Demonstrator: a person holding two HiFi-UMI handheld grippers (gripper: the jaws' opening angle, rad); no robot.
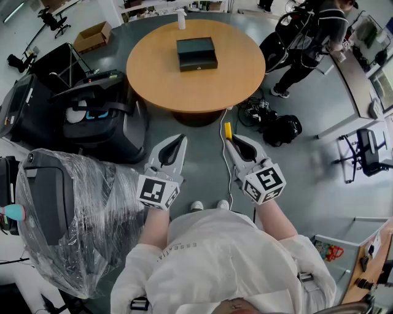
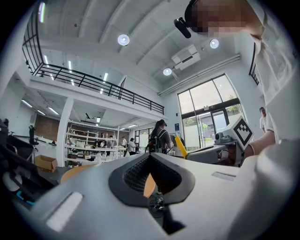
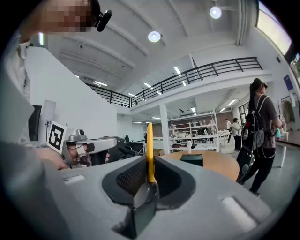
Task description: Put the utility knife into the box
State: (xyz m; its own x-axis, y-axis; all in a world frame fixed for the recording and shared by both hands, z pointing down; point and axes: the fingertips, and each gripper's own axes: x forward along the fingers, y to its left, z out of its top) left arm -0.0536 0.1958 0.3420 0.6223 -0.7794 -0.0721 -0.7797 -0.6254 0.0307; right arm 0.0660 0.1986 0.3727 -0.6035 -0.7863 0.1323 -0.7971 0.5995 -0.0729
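Yellow utility knife (image 1: pixel 228 130) was pinched upright in the jaws of the right gripper (image 1: pixel 231 141), its end sticking out past the tips; the pads pressed its flat sides. Left gripper (image 1: pixel 180 141) hung just left of it, jaws closed on nothing. Both were held near the person's body, over the floor. Dark box (image 1: pixel 196 54) sat far ahead, mid round wooden surface (image 1: pixel 153 80), lid looked shut, well apart from both grippers. White bottle (image 1: pixel 181 19) stood at the far edge.

Handling guess: knife was light, stiff and slim, with a smooth plastic shell that could twist or slip in a narrow pinch. Best hold was across the flat sides of the handle body, away from the blade end. Box looked rigid; the free left gripper would probably need to lift the lid.
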